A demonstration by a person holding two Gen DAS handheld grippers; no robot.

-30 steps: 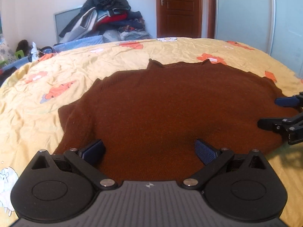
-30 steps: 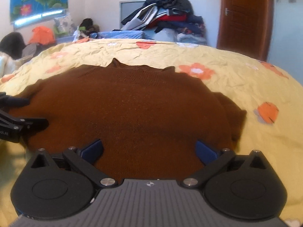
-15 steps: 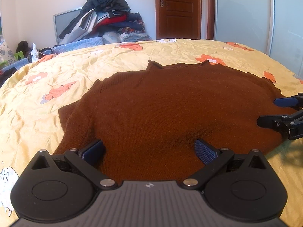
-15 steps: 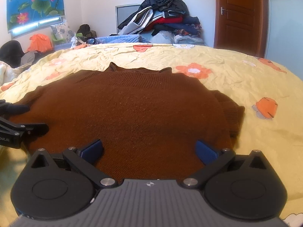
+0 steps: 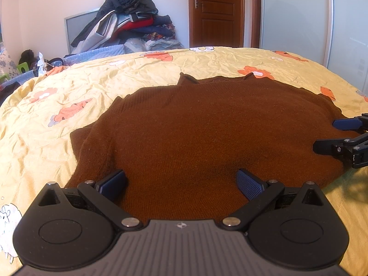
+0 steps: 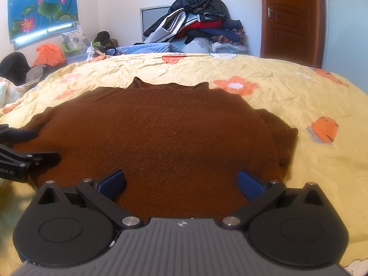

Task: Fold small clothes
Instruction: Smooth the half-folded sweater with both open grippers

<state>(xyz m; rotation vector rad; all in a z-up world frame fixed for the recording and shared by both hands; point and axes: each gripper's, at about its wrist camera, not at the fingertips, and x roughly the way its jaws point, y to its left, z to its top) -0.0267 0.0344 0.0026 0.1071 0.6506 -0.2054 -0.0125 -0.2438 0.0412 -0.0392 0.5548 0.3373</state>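
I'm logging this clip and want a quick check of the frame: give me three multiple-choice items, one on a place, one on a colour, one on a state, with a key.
1. Where does the sweater lie?
A. On the yellow flowered bedspread
B. On top of the clothes pile
C. On the floor by the door

2. What colour is the sweater?
A. Blue
B. Brown
C. White

3. How do the fingers of the left gripper and the right gripper stand?
A. Both shut on the hem
B. Left shut, right open
C. Both open, holding nothing

Key:
1 A, the garment is spread flat on the bedspread, collar at the far side.
2 B, the knit is a uniform dark brown.
3 C, in each wrist view the blue pads stand wide apart with bare sweater between them.
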